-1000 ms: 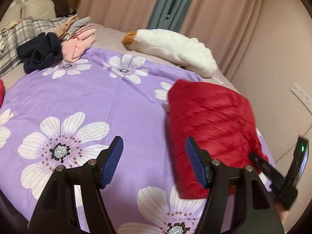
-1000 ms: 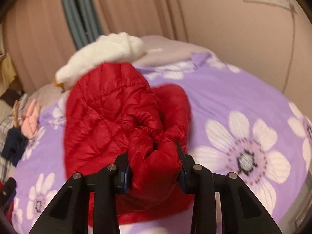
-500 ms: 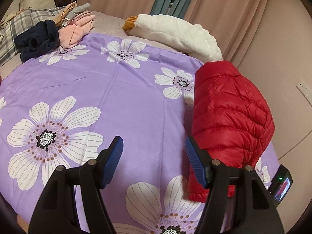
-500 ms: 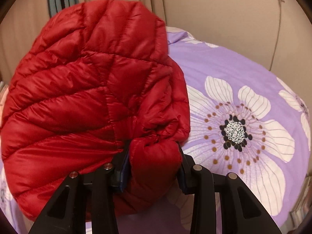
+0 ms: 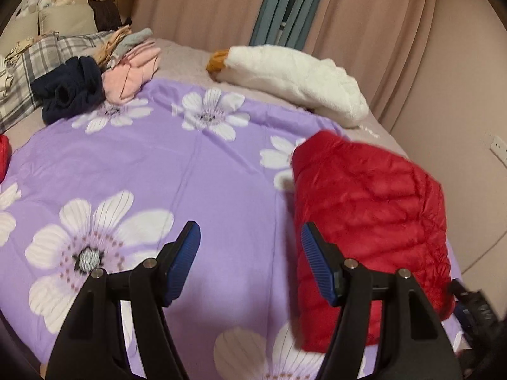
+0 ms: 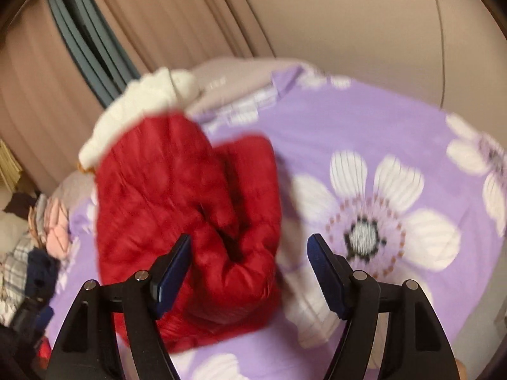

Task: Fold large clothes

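Observation:
A folded red puffer jacket lies on the purple flowered bedsheet, to the right of my left gripper. That gripper hovers open over bare sheet with nothing between its blue pads. In the right wrist view the same red jacket lies on the sheet just ahead. My right gripper has its jaws opening; the jacket's near edge bulges between them but the pads do not press on it. The right gripper's body shows at the left wrist view's lower right corner.
A white fleece garment lies at the far side of the bed. Navy, pink and plaid clothes are piled at the far left. Curtains and a wall with a socket stand close on the right.
My right gripper has let go of the red jacket, which came down from its raised position and now lies on the sheet. The left gripper stayed open and shifted slightly.

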`<state>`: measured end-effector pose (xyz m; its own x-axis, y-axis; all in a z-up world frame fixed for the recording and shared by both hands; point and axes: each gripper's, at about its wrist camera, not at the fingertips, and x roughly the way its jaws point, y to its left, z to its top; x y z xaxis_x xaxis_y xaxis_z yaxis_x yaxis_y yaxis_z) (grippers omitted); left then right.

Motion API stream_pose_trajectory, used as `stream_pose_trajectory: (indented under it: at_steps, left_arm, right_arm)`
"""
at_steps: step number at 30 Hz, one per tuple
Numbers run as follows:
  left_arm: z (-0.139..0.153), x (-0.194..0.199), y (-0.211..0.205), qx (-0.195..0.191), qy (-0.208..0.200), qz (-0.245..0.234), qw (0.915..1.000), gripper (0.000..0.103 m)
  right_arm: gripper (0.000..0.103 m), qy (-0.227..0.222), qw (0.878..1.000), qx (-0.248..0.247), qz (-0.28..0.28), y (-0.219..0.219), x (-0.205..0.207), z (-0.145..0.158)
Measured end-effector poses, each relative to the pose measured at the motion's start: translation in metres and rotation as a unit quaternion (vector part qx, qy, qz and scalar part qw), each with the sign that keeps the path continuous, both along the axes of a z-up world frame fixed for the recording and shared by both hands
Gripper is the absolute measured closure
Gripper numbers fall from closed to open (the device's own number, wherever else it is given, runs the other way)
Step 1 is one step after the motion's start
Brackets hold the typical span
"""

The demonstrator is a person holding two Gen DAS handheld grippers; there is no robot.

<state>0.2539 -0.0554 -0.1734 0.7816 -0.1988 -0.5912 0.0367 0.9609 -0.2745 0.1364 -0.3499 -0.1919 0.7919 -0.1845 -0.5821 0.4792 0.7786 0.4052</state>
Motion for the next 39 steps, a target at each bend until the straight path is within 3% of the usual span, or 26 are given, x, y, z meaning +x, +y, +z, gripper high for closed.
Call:
stream_pose_trajectory:
  at_steps: [4,5,6,8,12,13,16,17,18,19,21,23,25,29,39]
  left_arm:
    - [0.012,0.025,-0.006,-0.016,-0.018,0.006,0.9997,0.041]
    - [0.015,0.036,-0.012,-0.013,-0.023,0.013,0.9996,0.047]
    - [0.017,0.045,-0.016,-0.012,-0.022,0.015,0.9996,0.05]
    - [0.019,0.068,-0.031,-0.022,-0.024,0.001,0.9995,0.058]
    - [-0.003,0.111,-0.063,-0.01,0.002,-0.007,0.9999,0.058]
    - [-0.013,0.12,-0.071,-0.008,0.013,-0.011,0.9998,0.058]
    - [-0.064,0.144,-0.103,0.03,0.046,-0.022,0.9982,0.055]
    - [-0.076,0.148,-0.106,0.022,0.06,-0.026,0.9976,0.053]
    - [-0.091,0.153,-0.105,-0.016,0.072,-0.027,0.9969,0.051]
    - [-0.094,0.153,-0.104,-0.027,0.067,-0.02,0.9972,0.048]
    - [-0.094,0.15,-0.112,-0.001,0.049,-0.005,0.9988,0.046]
    - [-0.095,0.146,-0.123,0.032,0.03,0.008,0.999,0.046]
    - [-0.099,0.148,-0.127,0.049,0.027,0.017,0.9983,0.046]
    - [-0.106,0.156,-0.12,0.03,0.036,0.017,0.9987,0.044]
    - [-0.108,0.159,-0.122,0.029,0.038,0.018,0.9987,0.042]
  right_arm:
    - [0.03,-0.058,0.997,-0.055,0.007,0.011,0.009,0.043]
    - [0.037,-0.067,0.996,-0.063,0.002,0.009,0.017,0.049]
    - [0.051,-0.071,0.995,-0.073,-0.005,0.009,0.03,0.057]
    - [0.064,-0.062,0.995,-0.072,-0.01,0.007,0.057,0.06]
    - [0.064,-0.079,0.995,-0.027,0.046,0.002,0.12,0.044]
    - [0.064,-0.052,0.997,-0.03,0.046,0.004,0.139,0.034]
    - [0.064,0.029,0.994,-0.1,0.019,0.006,0.177,-0.012]
    - [0.064,0.049,0.99,-0.135,0.01,0.005,0.185,-0.035]
    - [0.064,0.06,0.987,-0.152,0.006,0.003,0.189,-0.052]
    - [0.064,0.057,0.986,-0.155,0.001,-0.002,0.187,-0.066]
    - [0.064,0.029,0.994,-0.108,-0.001,-0.022,0.18,-0.079]
    - [0.064,0.026,0.994,-0.106,-0.006,-0.028,0.182,-0.084]
    - [0.064,0.031,0.99,-0.135,-0.018,-0.022,0.183,-0.086]
    - [0.064,0.032,0.989,-0.141,-0.021,-0.014,0.182,-0.077]
    - [0.064,0.023,0.992,-0.126,-0.016,-0.019,0.187,-0.079]
